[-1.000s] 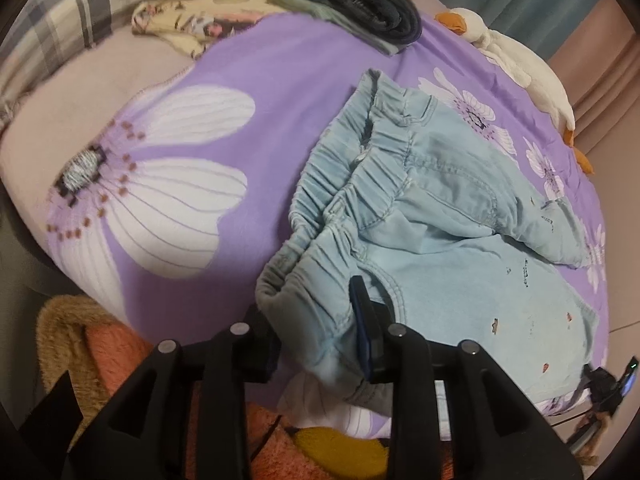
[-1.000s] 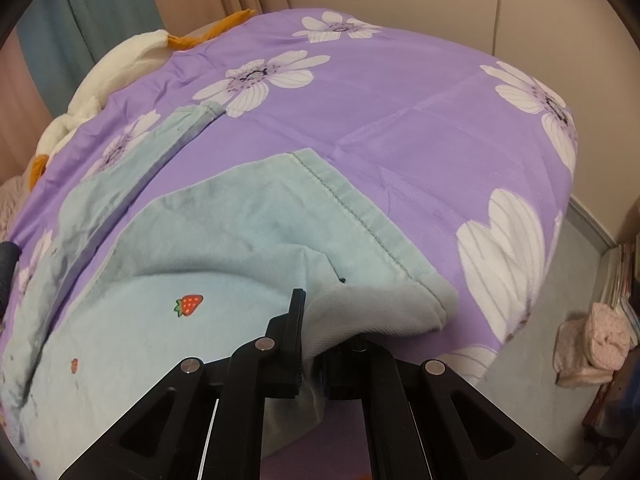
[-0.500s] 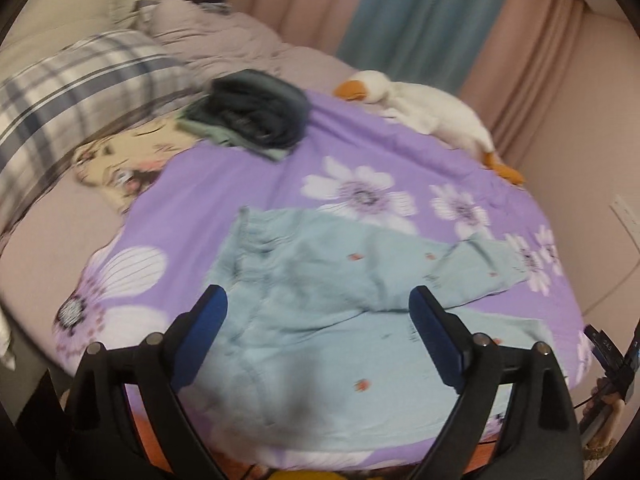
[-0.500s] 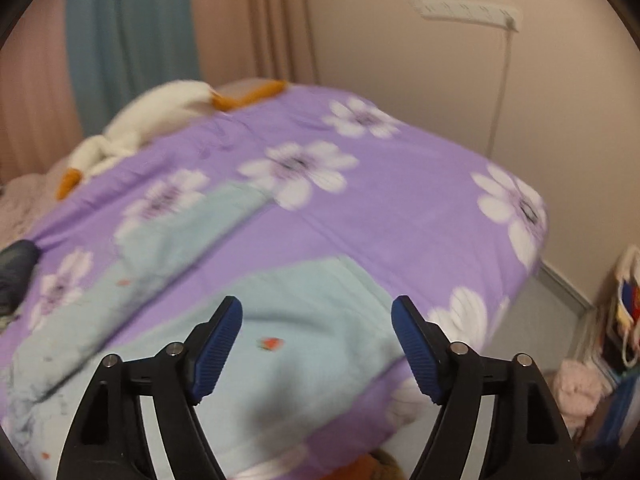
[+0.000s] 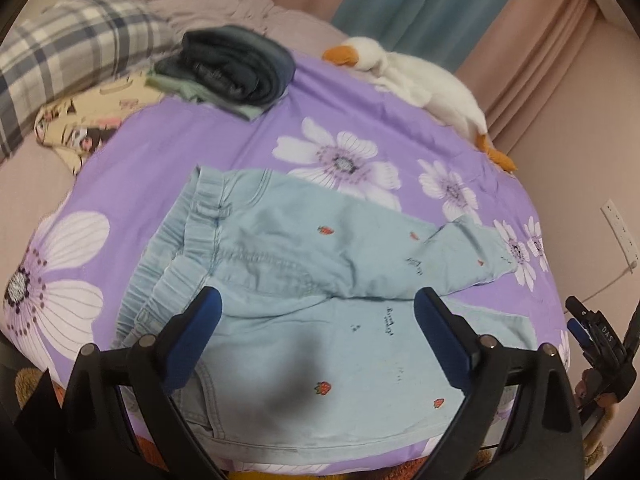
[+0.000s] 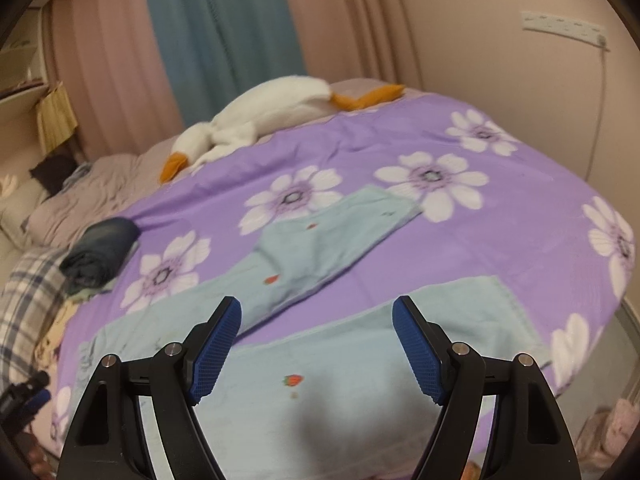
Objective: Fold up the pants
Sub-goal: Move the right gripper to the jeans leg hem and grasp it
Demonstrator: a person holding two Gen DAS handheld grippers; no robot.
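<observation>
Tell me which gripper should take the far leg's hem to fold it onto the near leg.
Probably right. The right gripper faces the leg ends, with the far leg's hem ahead. The left gripper hangs over the waistband end.

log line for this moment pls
left gripper: opening, empty | right gripper: open, empty | pants: spread on bed, unfolded

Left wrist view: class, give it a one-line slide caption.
Open left gripper above light-blue strawberry-print pants spread on a purple floral bedspread.
</observation>
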